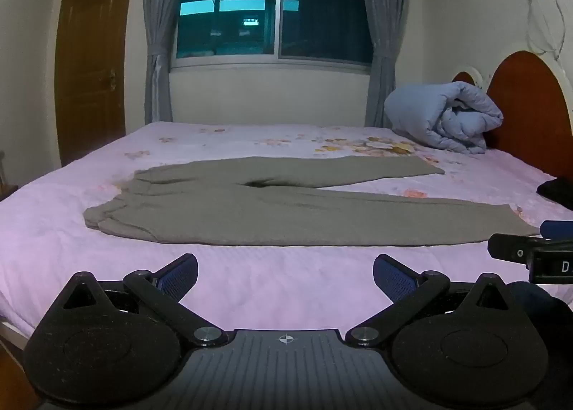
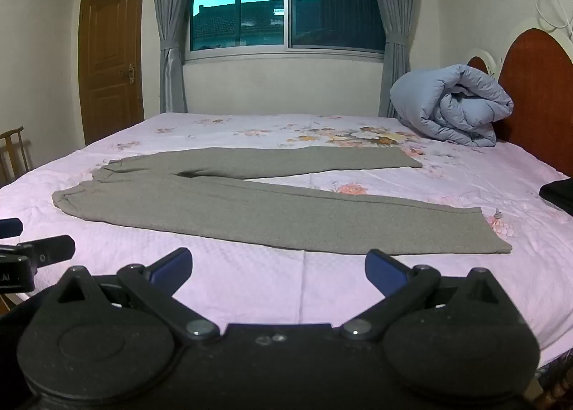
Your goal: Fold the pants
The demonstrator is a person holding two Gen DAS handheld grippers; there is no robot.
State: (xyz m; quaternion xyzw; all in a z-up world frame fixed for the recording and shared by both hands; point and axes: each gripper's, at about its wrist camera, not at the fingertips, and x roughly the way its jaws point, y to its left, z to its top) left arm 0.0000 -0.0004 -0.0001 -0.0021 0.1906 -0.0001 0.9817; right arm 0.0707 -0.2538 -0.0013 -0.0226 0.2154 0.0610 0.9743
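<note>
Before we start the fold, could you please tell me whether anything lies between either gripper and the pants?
Nothing visible does. Only bare pink sheet lies between the open right gripper and the pants, and likewise ahead of the open left gripper. The duvet sits far behind, by the headboard.

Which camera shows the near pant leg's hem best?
The right wrist view. There the near leg's hem lies whole and unblocked on the bed, both corners visible. In the left wrist view the same hem sits at the far right, and the right gripper crowds its lower corner.
</note>
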